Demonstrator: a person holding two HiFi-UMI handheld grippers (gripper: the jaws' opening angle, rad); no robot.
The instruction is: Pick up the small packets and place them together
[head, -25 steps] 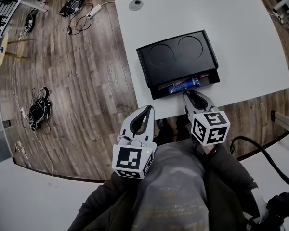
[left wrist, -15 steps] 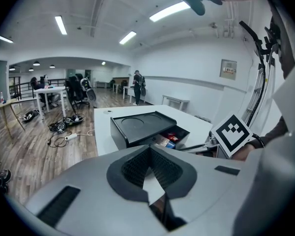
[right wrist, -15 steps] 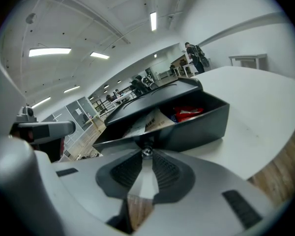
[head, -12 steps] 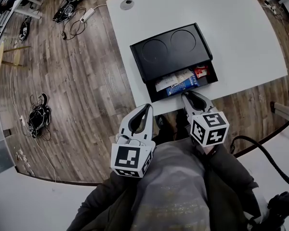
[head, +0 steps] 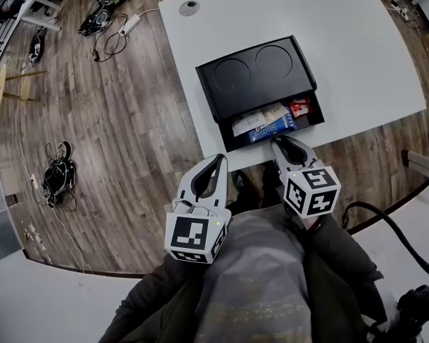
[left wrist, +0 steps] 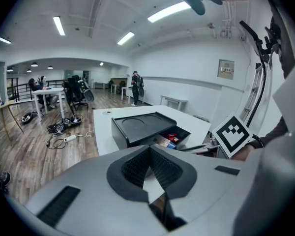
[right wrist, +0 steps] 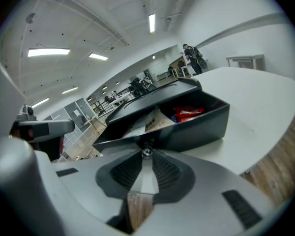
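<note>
Several small packets (head: 270, 123) in open drawer (head: 243, 143), lying left-right, just beyond right hand-held gripper (head: 280, 145), clamped on drawer knob (right wrist: 146, 152); left hand-held gripper (head: 218, 163) closed, empty, farther off.

head cam: above the person, aimed steeply down; white table (head: 357, 56) far, wood floor (head: 114, 120) left, both grippers near. left gripper (head: 218, 161) cam: low, off the table's near edge, facing far across it, black box (left wrist: 137, 127) at mid range, office beyond. right gripper (head: 277, 143) cam: tilted, right up at the knob (right wrist: 146, 152) of the box's open drawer (right wrist: 196, 127). all three share box, drawer, table
</note>
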